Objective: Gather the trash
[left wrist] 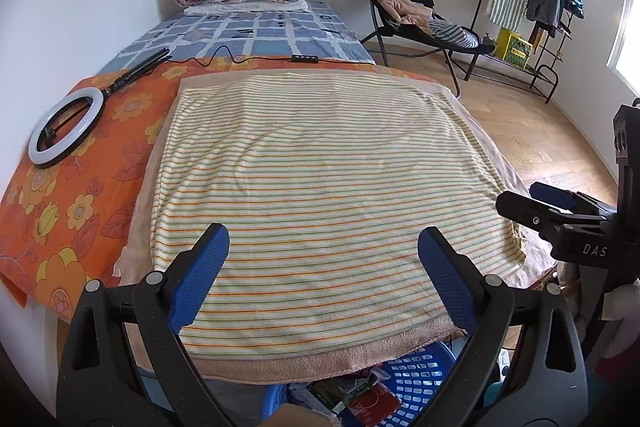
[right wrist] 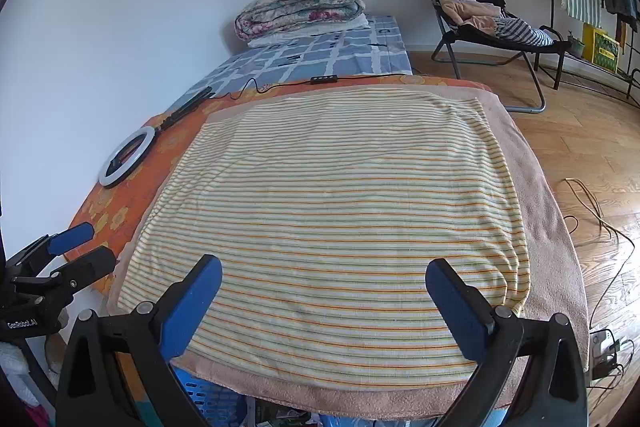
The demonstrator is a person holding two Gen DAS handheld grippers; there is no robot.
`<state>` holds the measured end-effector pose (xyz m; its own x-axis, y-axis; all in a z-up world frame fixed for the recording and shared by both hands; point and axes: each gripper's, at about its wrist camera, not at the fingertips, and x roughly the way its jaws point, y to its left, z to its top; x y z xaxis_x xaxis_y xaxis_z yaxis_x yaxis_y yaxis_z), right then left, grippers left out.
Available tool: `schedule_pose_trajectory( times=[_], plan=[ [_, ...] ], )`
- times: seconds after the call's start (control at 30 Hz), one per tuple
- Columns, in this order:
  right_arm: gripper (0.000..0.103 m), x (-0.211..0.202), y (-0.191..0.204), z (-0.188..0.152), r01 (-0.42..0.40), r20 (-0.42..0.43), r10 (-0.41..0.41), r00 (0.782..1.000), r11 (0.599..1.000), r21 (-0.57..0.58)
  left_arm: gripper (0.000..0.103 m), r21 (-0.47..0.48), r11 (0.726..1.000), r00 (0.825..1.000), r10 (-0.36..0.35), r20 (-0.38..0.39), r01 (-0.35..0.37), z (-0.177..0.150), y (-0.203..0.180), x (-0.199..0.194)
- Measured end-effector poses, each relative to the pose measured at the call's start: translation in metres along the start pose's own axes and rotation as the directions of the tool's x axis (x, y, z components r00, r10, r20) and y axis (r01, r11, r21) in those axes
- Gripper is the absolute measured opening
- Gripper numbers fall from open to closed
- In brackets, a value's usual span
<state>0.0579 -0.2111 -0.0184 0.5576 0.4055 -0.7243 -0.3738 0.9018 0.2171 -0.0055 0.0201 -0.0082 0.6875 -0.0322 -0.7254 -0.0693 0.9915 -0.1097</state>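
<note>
- The left gripper [left wrist: 323, 259], black-framed with blue textured pads, hung with its jaws spread wide and nothing between them, above the near part of the cream towel with thin orange and green stripes [left wrist: 320, 187].
- The right gripper [right wrist: 323, 291], of the same make, was likewise wide apart and empty, over the same striped towel [right wrist: 332, 207]; each gripper also showed at the edge of the other's view, the two side by side and not touching.
- The striped towel lay flat on a plain peach terry towel [left wrist: 304, 367], and no wrapper, paper or scrap showed anywhere on it.
- The only trash-like items in view were packets and printed cartons [left wrist: 352, 397] lying in a blue perforated plastic basket [left wrist: 420, 375] on the floor, just below the near edge of the surface; in the right wrist view only a corner of that basket [right wrist: 212, 399] showed.
- A white ring light on a black stand [left wrist: 66, 127] lay on the orange flowered sheet [left wrist: 60, 211] to the left, well apart from both grippers.
- Judged from this, the collecting looked finished or nearly so: the work surface was bare of litter and the basket held what there was.
- If anything was left, the next move called for looking beyond the towel, on the wood floor [right wrist: 592, 163] or the sheet, since nothing lay within reach of either pair of jaws.
</note>
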Motion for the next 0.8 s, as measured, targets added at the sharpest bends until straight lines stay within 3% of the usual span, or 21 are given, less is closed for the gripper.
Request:
schedule_pose_trajectory(
  times=[0.8],
  plan=[
    [0.103, 0.0009, -0.0038, 0.0007, 0.010, 0.000, -0.010, 1.000, 1.000, 0.008, 0.097, 0.006, 1.000, 1.000, 0.008, 0.002, -0.008, -0.0010, -0.0018, 0.0003]
  ],
)
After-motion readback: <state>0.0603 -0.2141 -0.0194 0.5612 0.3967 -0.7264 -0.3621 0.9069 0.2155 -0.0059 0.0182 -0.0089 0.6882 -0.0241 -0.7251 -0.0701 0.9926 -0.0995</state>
